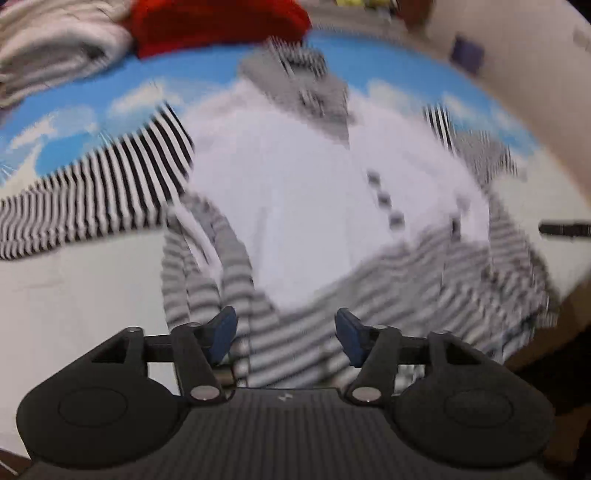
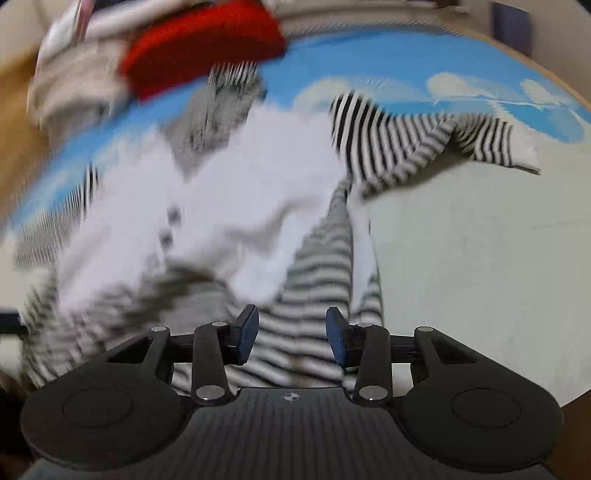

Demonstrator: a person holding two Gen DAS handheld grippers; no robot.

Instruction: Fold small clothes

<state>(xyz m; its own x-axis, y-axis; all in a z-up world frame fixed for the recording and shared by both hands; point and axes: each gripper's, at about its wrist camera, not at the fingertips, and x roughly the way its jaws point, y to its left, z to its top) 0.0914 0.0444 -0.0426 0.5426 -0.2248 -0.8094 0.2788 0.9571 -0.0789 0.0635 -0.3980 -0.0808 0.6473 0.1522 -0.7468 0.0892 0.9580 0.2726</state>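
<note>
Plainly, garment (image 1: 295, 206): white front, small dark buttons, black-and-white striped sleeves, lying blurred.
Left gripper (image 1: 286, 338): released, empty.
Right gripper (image 2: 291, 336): released, empty.

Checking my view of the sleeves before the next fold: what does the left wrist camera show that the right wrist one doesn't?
Only the left wrist view: the left tongs, open over the striped hem, and a dark bar at the right edge.
Only the right wrist view: the right tongs, open, and the striped sleeve's cuff end.
Both: the white-fronted striped garment, the red cloth and the blue cloud-print mat.
</note>
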